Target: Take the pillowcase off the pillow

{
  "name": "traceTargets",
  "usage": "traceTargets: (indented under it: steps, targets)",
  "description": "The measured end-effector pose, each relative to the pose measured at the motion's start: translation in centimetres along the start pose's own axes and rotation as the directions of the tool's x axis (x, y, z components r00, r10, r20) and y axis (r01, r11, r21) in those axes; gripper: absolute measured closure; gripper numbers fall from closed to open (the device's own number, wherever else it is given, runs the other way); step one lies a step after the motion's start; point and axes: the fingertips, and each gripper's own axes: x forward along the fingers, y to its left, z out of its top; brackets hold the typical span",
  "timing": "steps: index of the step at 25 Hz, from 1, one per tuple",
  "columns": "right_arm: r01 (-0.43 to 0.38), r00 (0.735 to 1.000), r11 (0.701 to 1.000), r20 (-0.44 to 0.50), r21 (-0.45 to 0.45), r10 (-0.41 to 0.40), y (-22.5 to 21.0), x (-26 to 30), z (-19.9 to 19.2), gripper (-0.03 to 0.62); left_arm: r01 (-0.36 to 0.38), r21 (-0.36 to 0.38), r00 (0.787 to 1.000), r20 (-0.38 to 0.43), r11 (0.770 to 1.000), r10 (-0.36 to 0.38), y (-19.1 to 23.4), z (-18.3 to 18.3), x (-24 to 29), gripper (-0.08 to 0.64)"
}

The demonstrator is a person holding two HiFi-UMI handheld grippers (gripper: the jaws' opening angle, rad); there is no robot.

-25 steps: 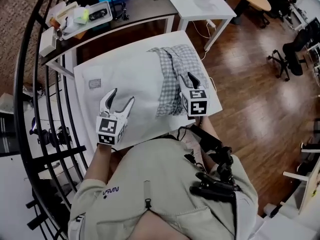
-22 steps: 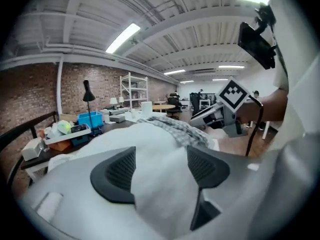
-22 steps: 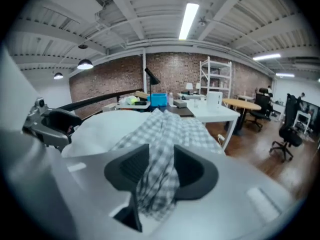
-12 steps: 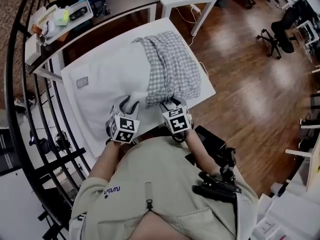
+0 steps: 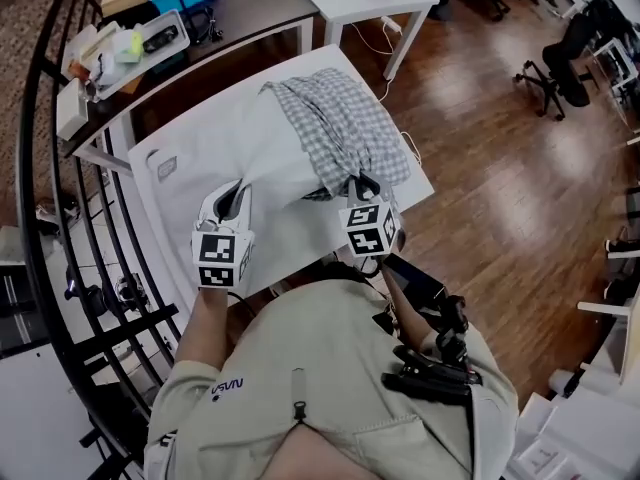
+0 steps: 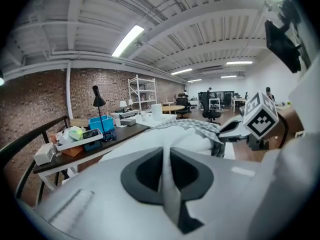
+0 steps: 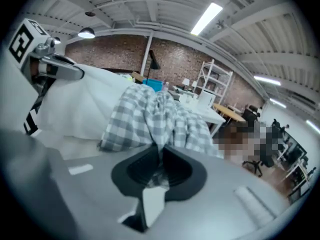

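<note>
Head view: one white pillow (image 5: 250, 158) lies on the desk (image 5: 300, 253), its one checked pillowcase (image 5: 340, 128) bunched over the far-right end; two tools work at the near edge. Left gripper view: the left tool (image 6: 166, 151) is clamped on a fold of pillow. Right gripper view: the right tool (image 7: 161, 154), jaws just closing, pinches the pillowcase — stripping looks under way; next, draw the two apart.

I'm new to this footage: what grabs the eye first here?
A grey-checked pillowcase bunched over the right end of a white pillow at the centre of the head view. The right gripper, its fingers just closed, pinches the pillowcase's near edge; the left gripper is shut on the pillow's white cloth.
</note>
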Motion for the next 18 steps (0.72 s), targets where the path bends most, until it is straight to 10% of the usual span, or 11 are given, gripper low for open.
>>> traceTargets:
  steps: [6,12,18]
  targets:
    - [0.125,0.988,0.989,-0.101,0.076,-0.117,-6.6,1.1,-4.3,0.561,0.035,-0.164,0.999,0.010,0.986,-0.034,1.6,-1.3,-1.0,0.543]
    - [0.109,0.959,0.985,-0.275,0.131,-0.070,-6.6,3.7,-11.1,0.564,0.053,-0.283,0.995,-0.067,0.958,-0.074,-0.4,-6.6,-1.0,0.543]
    - [0.030,0.958,0.984,-0.286,0.178,0.023,-5.4,3.3,-11.7,0.544,0.120,-0.225,0.983,-0.106,0.967,-0.147,-3.4,-7.7,-0.2,0.493]
